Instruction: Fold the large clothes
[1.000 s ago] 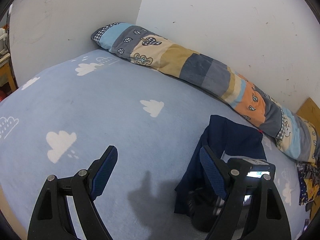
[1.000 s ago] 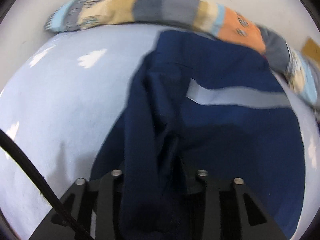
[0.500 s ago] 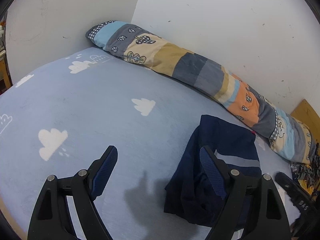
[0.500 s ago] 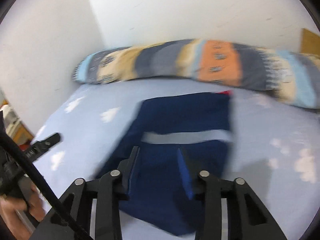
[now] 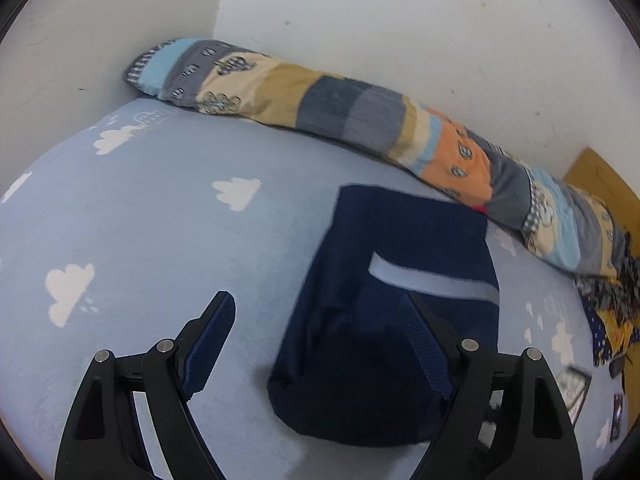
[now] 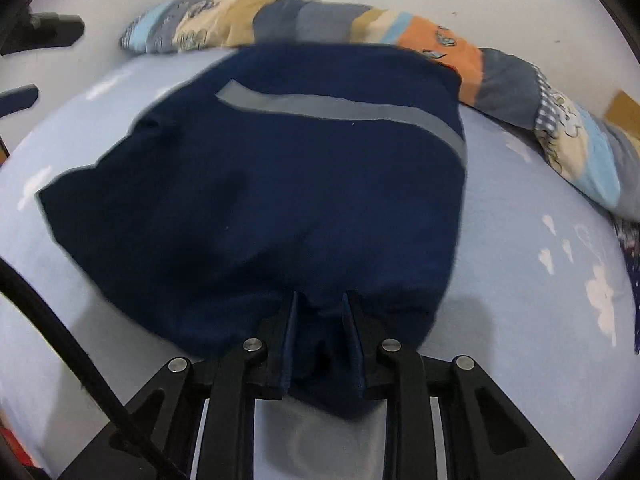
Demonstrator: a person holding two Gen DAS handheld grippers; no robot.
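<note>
A folded navy garment (image 5: 400, 292) with a pale grey stripe (image 6: 340, 110) lies on the light blue cloud-print bed sheet (image 5: 140, 208). My right gripper (image 6: 320, 298) sits at the garment's near edge. Its jaws are closing, and a bunch of navy cloth fills the gap between the pads. My left gripper (image 5: 314, 300) hangs open above the sheet, its right finger (image 5: 424, 340) over the garment's near left part and nothing held. In the right wrist view the left gripper's fingers (image 6: 44, 30) show at the upper left.
A long patchwork bolster (image 5: 340, 108) runs along the white wall (image 5: 400, 20) behind the garment. Dark patterned cloth (image 5: 612, 312) lies at the right edge by a wooden board (image 5: 600, 180). A black cable (image 6: 60, 340) crosses the right wrist view.
My right gripper drew back from the garment, then came in low at its near edge with narrower jaws around the cloth. The left gripper shifted towards the garment, still open.
</note>
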